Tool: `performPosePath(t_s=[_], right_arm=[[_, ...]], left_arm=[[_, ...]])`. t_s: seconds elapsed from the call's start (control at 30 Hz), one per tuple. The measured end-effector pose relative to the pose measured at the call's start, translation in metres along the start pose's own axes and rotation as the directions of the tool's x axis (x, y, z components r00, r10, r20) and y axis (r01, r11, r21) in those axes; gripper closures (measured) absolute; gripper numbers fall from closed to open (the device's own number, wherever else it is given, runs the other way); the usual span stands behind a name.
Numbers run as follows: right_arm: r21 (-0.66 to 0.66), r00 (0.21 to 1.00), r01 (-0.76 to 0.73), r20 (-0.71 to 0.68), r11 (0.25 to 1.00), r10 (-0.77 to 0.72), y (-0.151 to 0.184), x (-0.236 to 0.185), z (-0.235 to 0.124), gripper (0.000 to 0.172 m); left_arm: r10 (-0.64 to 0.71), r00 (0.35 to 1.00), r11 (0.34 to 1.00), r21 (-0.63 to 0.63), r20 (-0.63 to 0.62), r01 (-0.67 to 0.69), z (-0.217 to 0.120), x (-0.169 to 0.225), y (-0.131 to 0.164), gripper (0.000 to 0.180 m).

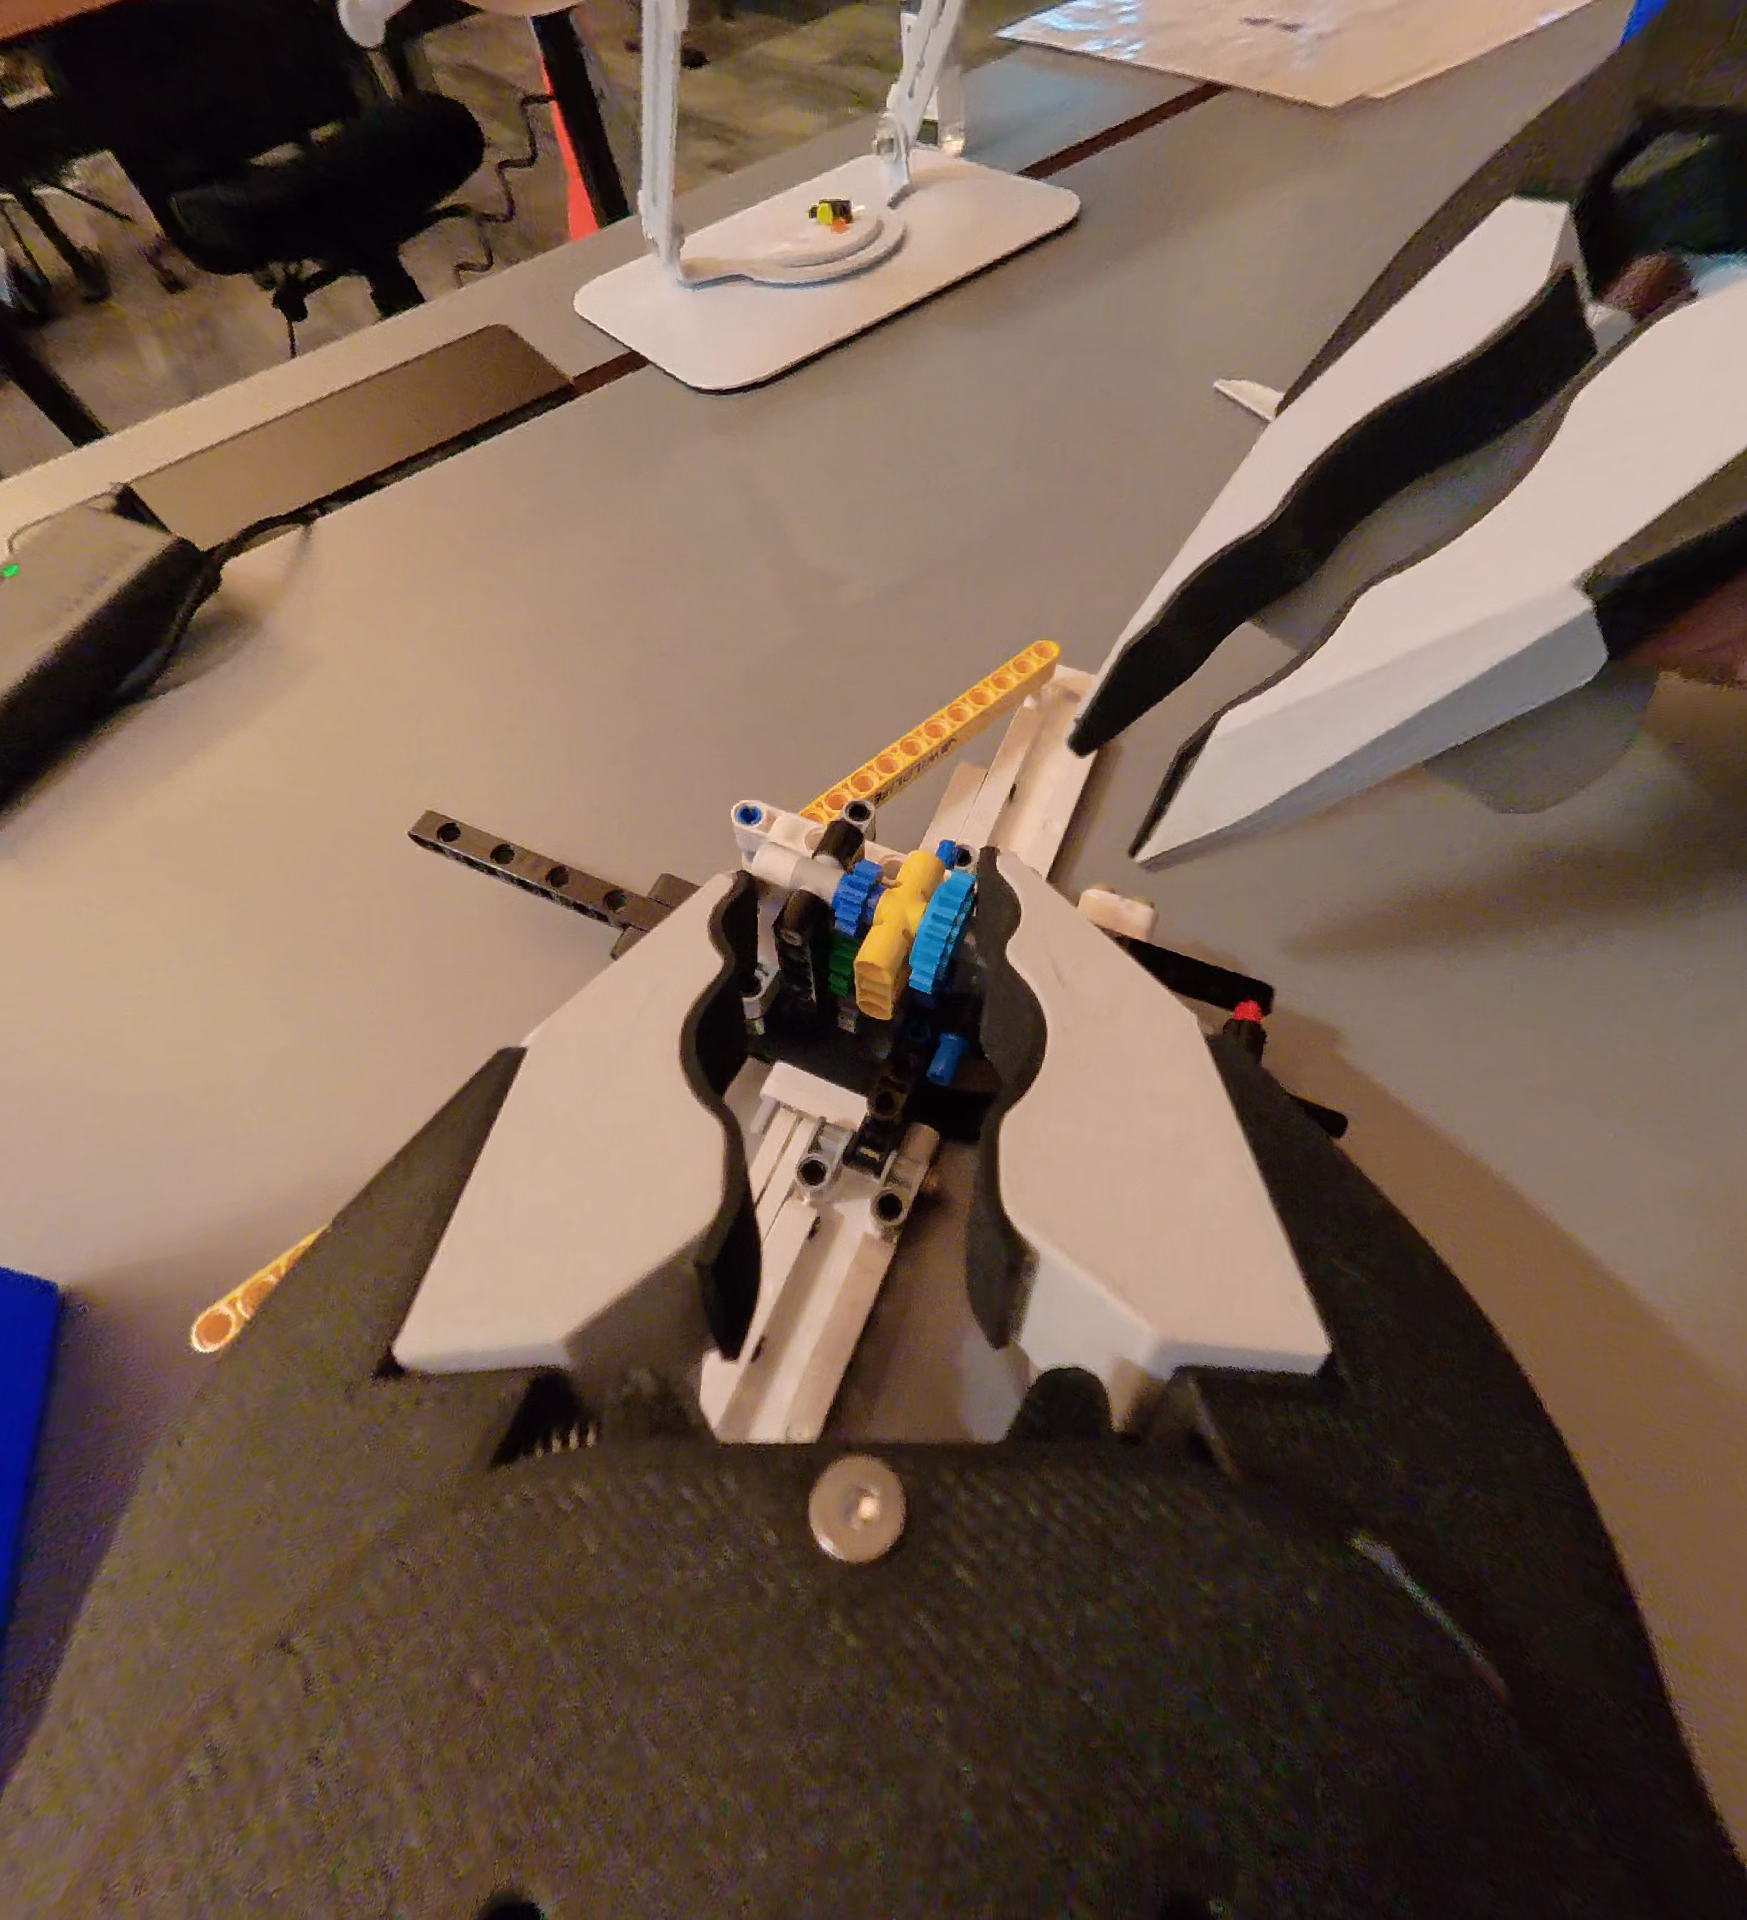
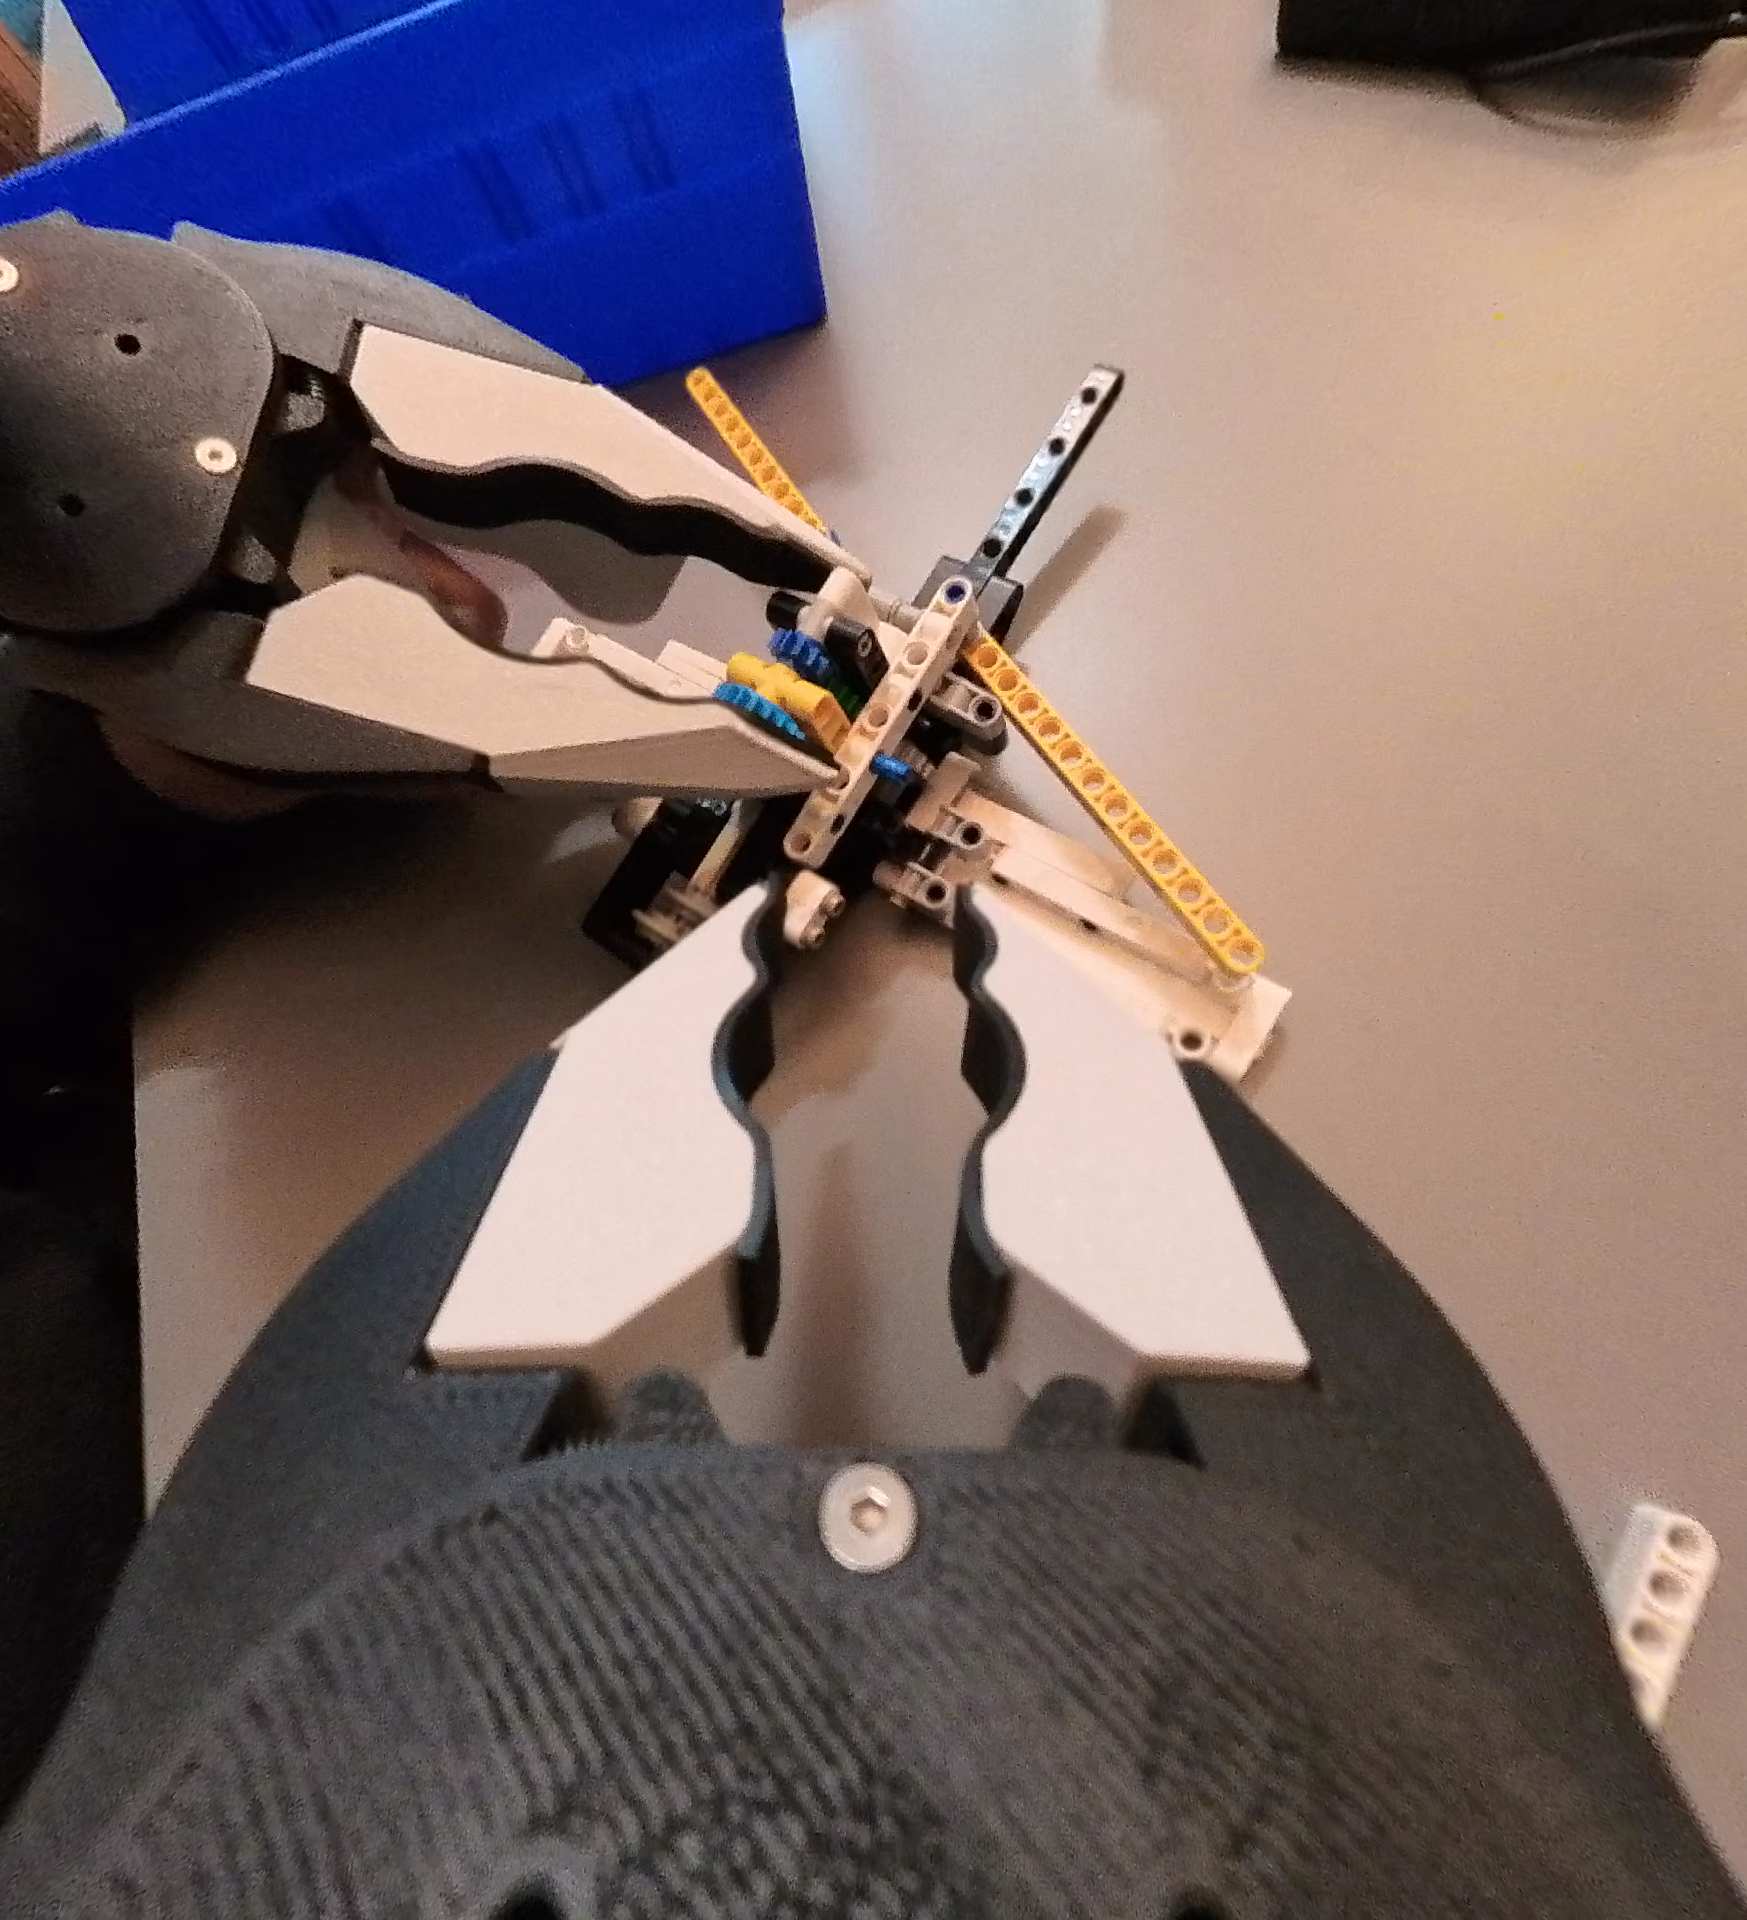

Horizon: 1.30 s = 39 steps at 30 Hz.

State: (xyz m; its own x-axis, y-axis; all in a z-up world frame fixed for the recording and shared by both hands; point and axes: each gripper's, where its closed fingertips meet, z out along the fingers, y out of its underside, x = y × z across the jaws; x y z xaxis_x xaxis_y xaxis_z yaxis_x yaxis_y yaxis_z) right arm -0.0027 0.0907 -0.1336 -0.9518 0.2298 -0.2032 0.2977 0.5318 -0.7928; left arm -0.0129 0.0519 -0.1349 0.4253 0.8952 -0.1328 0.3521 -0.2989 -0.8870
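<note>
My left gripper (image 1: 864,883) clamped round gear cluster of toy brick model (image 1: 890,935), pads against white frame one side, blue gear other side. Model on grey table (image 1: 536,623), beside blue bin (image 2: 495,156). My right gripper (image 2: 864,904) part open, bare, tips just beside model's white beam (image 1: 1040,769), near yellow beam (image 2: 1108,779).

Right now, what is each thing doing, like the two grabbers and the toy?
Multicoloured plastic brick model with gears: lying on the grey table, gripped.
Left gripper: closed on the model's gear cluster.
Right gripper: open, empty, tips beside the model's white beams.
Flat black box: green light on.
</note>
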Motion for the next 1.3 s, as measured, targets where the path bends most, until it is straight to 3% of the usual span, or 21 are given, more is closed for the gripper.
performPosePath(t_s=[0.07, 0.23, 0.33, 0.43, 0.73, 0.87, 0.93, 1.07, 1.17, 1.3], right_arm=[[0.015, 1.000, 0.005, -0.008, 1.000, -0.005, -0.001, 0.000, 0.004, 0.140], [0.019, 0.999, 0.022, -0.028, 1.000, -0.022, -0.001, 0.001, 0.008, 0.141], [0.036, 1.000, 0.005, -0.010, 0.999, -0.004, -0.003, -0.001, 0.010, 0.144], [0.038, 0.998, -0.047, 0.045, 0.998, 0.045, -0.001, -0.007, 0.016, 0.144], [0.022, 0.995, -0.087, 0.045, 0.996, 0.086, 0.003, -0.003, 0.021, 0.138], [0.024, 0.999, -0.022, -0.026, 0.999, 0.023, 0.000, 0.003, 0.016, 0.146], [0.022, 0.997, 0.029, -0.071, 0.999, -0.028, -0.001, 0.005, 0.015, 0.152], [0.044, 0.995, 0.056, -0.080, 0.997, -0.052, -0.006, 0.005, 0.014, 0.147], [0.044, 0.998, 0.019, -0.056, 0.999, -0.017, -0.003, 0.010, 0.015, 0.144], [0.029, 0.993, -0.091, 0.080, 0.995, 0.088, -0.001, 0.005, 0.021, 0.148]], left_arm=[[0.013, 1.000, 1.000, 0.009, -0.014, -0.013, -0.001, 0.002, -0.001, 0.138], [0.020, 0.991, 0.998, 0.063, -0.133, -0.012, -0.014, 0.012, -0.014, 0.117], [-0.012, 0.978, 1.000, 0.001, -0.209, 0.013, -0.013, 0.016, -0.005, 0.111], [-0.016, 0.973, 0.999, -0.050, -0.231, 0.005, -0.008, 0.016, 0.004, 0.116], [-0.011, 0.974, 0.986, -0.165, -0.228, -0.028, -0.018, 0.023, 0.008, 0.122], [-0.026, 0.976, 0.984, -0.179, -0.216, -0.014, -0.021, 0.022, 0.007, 0.134], [-0.044, 0.977, 0.987, -0.159, -0.211, 0.010, -0.016, 0.025, 0.005, 0.123], [-0.053, 0.988, 0.985, -0.172, -0.143, 0.028, -0.006, 0.024, 0.007, 0.109], [-0.058, 0.994, 0.985, -0.166, -0.093, 0.042, -0.001, 0.021, 0.007, 0.114], [-0.092, 0.989, 0.986, -0.150, -0.115, 0.075, -0.002, 0.019, 0.007, 0.122]])
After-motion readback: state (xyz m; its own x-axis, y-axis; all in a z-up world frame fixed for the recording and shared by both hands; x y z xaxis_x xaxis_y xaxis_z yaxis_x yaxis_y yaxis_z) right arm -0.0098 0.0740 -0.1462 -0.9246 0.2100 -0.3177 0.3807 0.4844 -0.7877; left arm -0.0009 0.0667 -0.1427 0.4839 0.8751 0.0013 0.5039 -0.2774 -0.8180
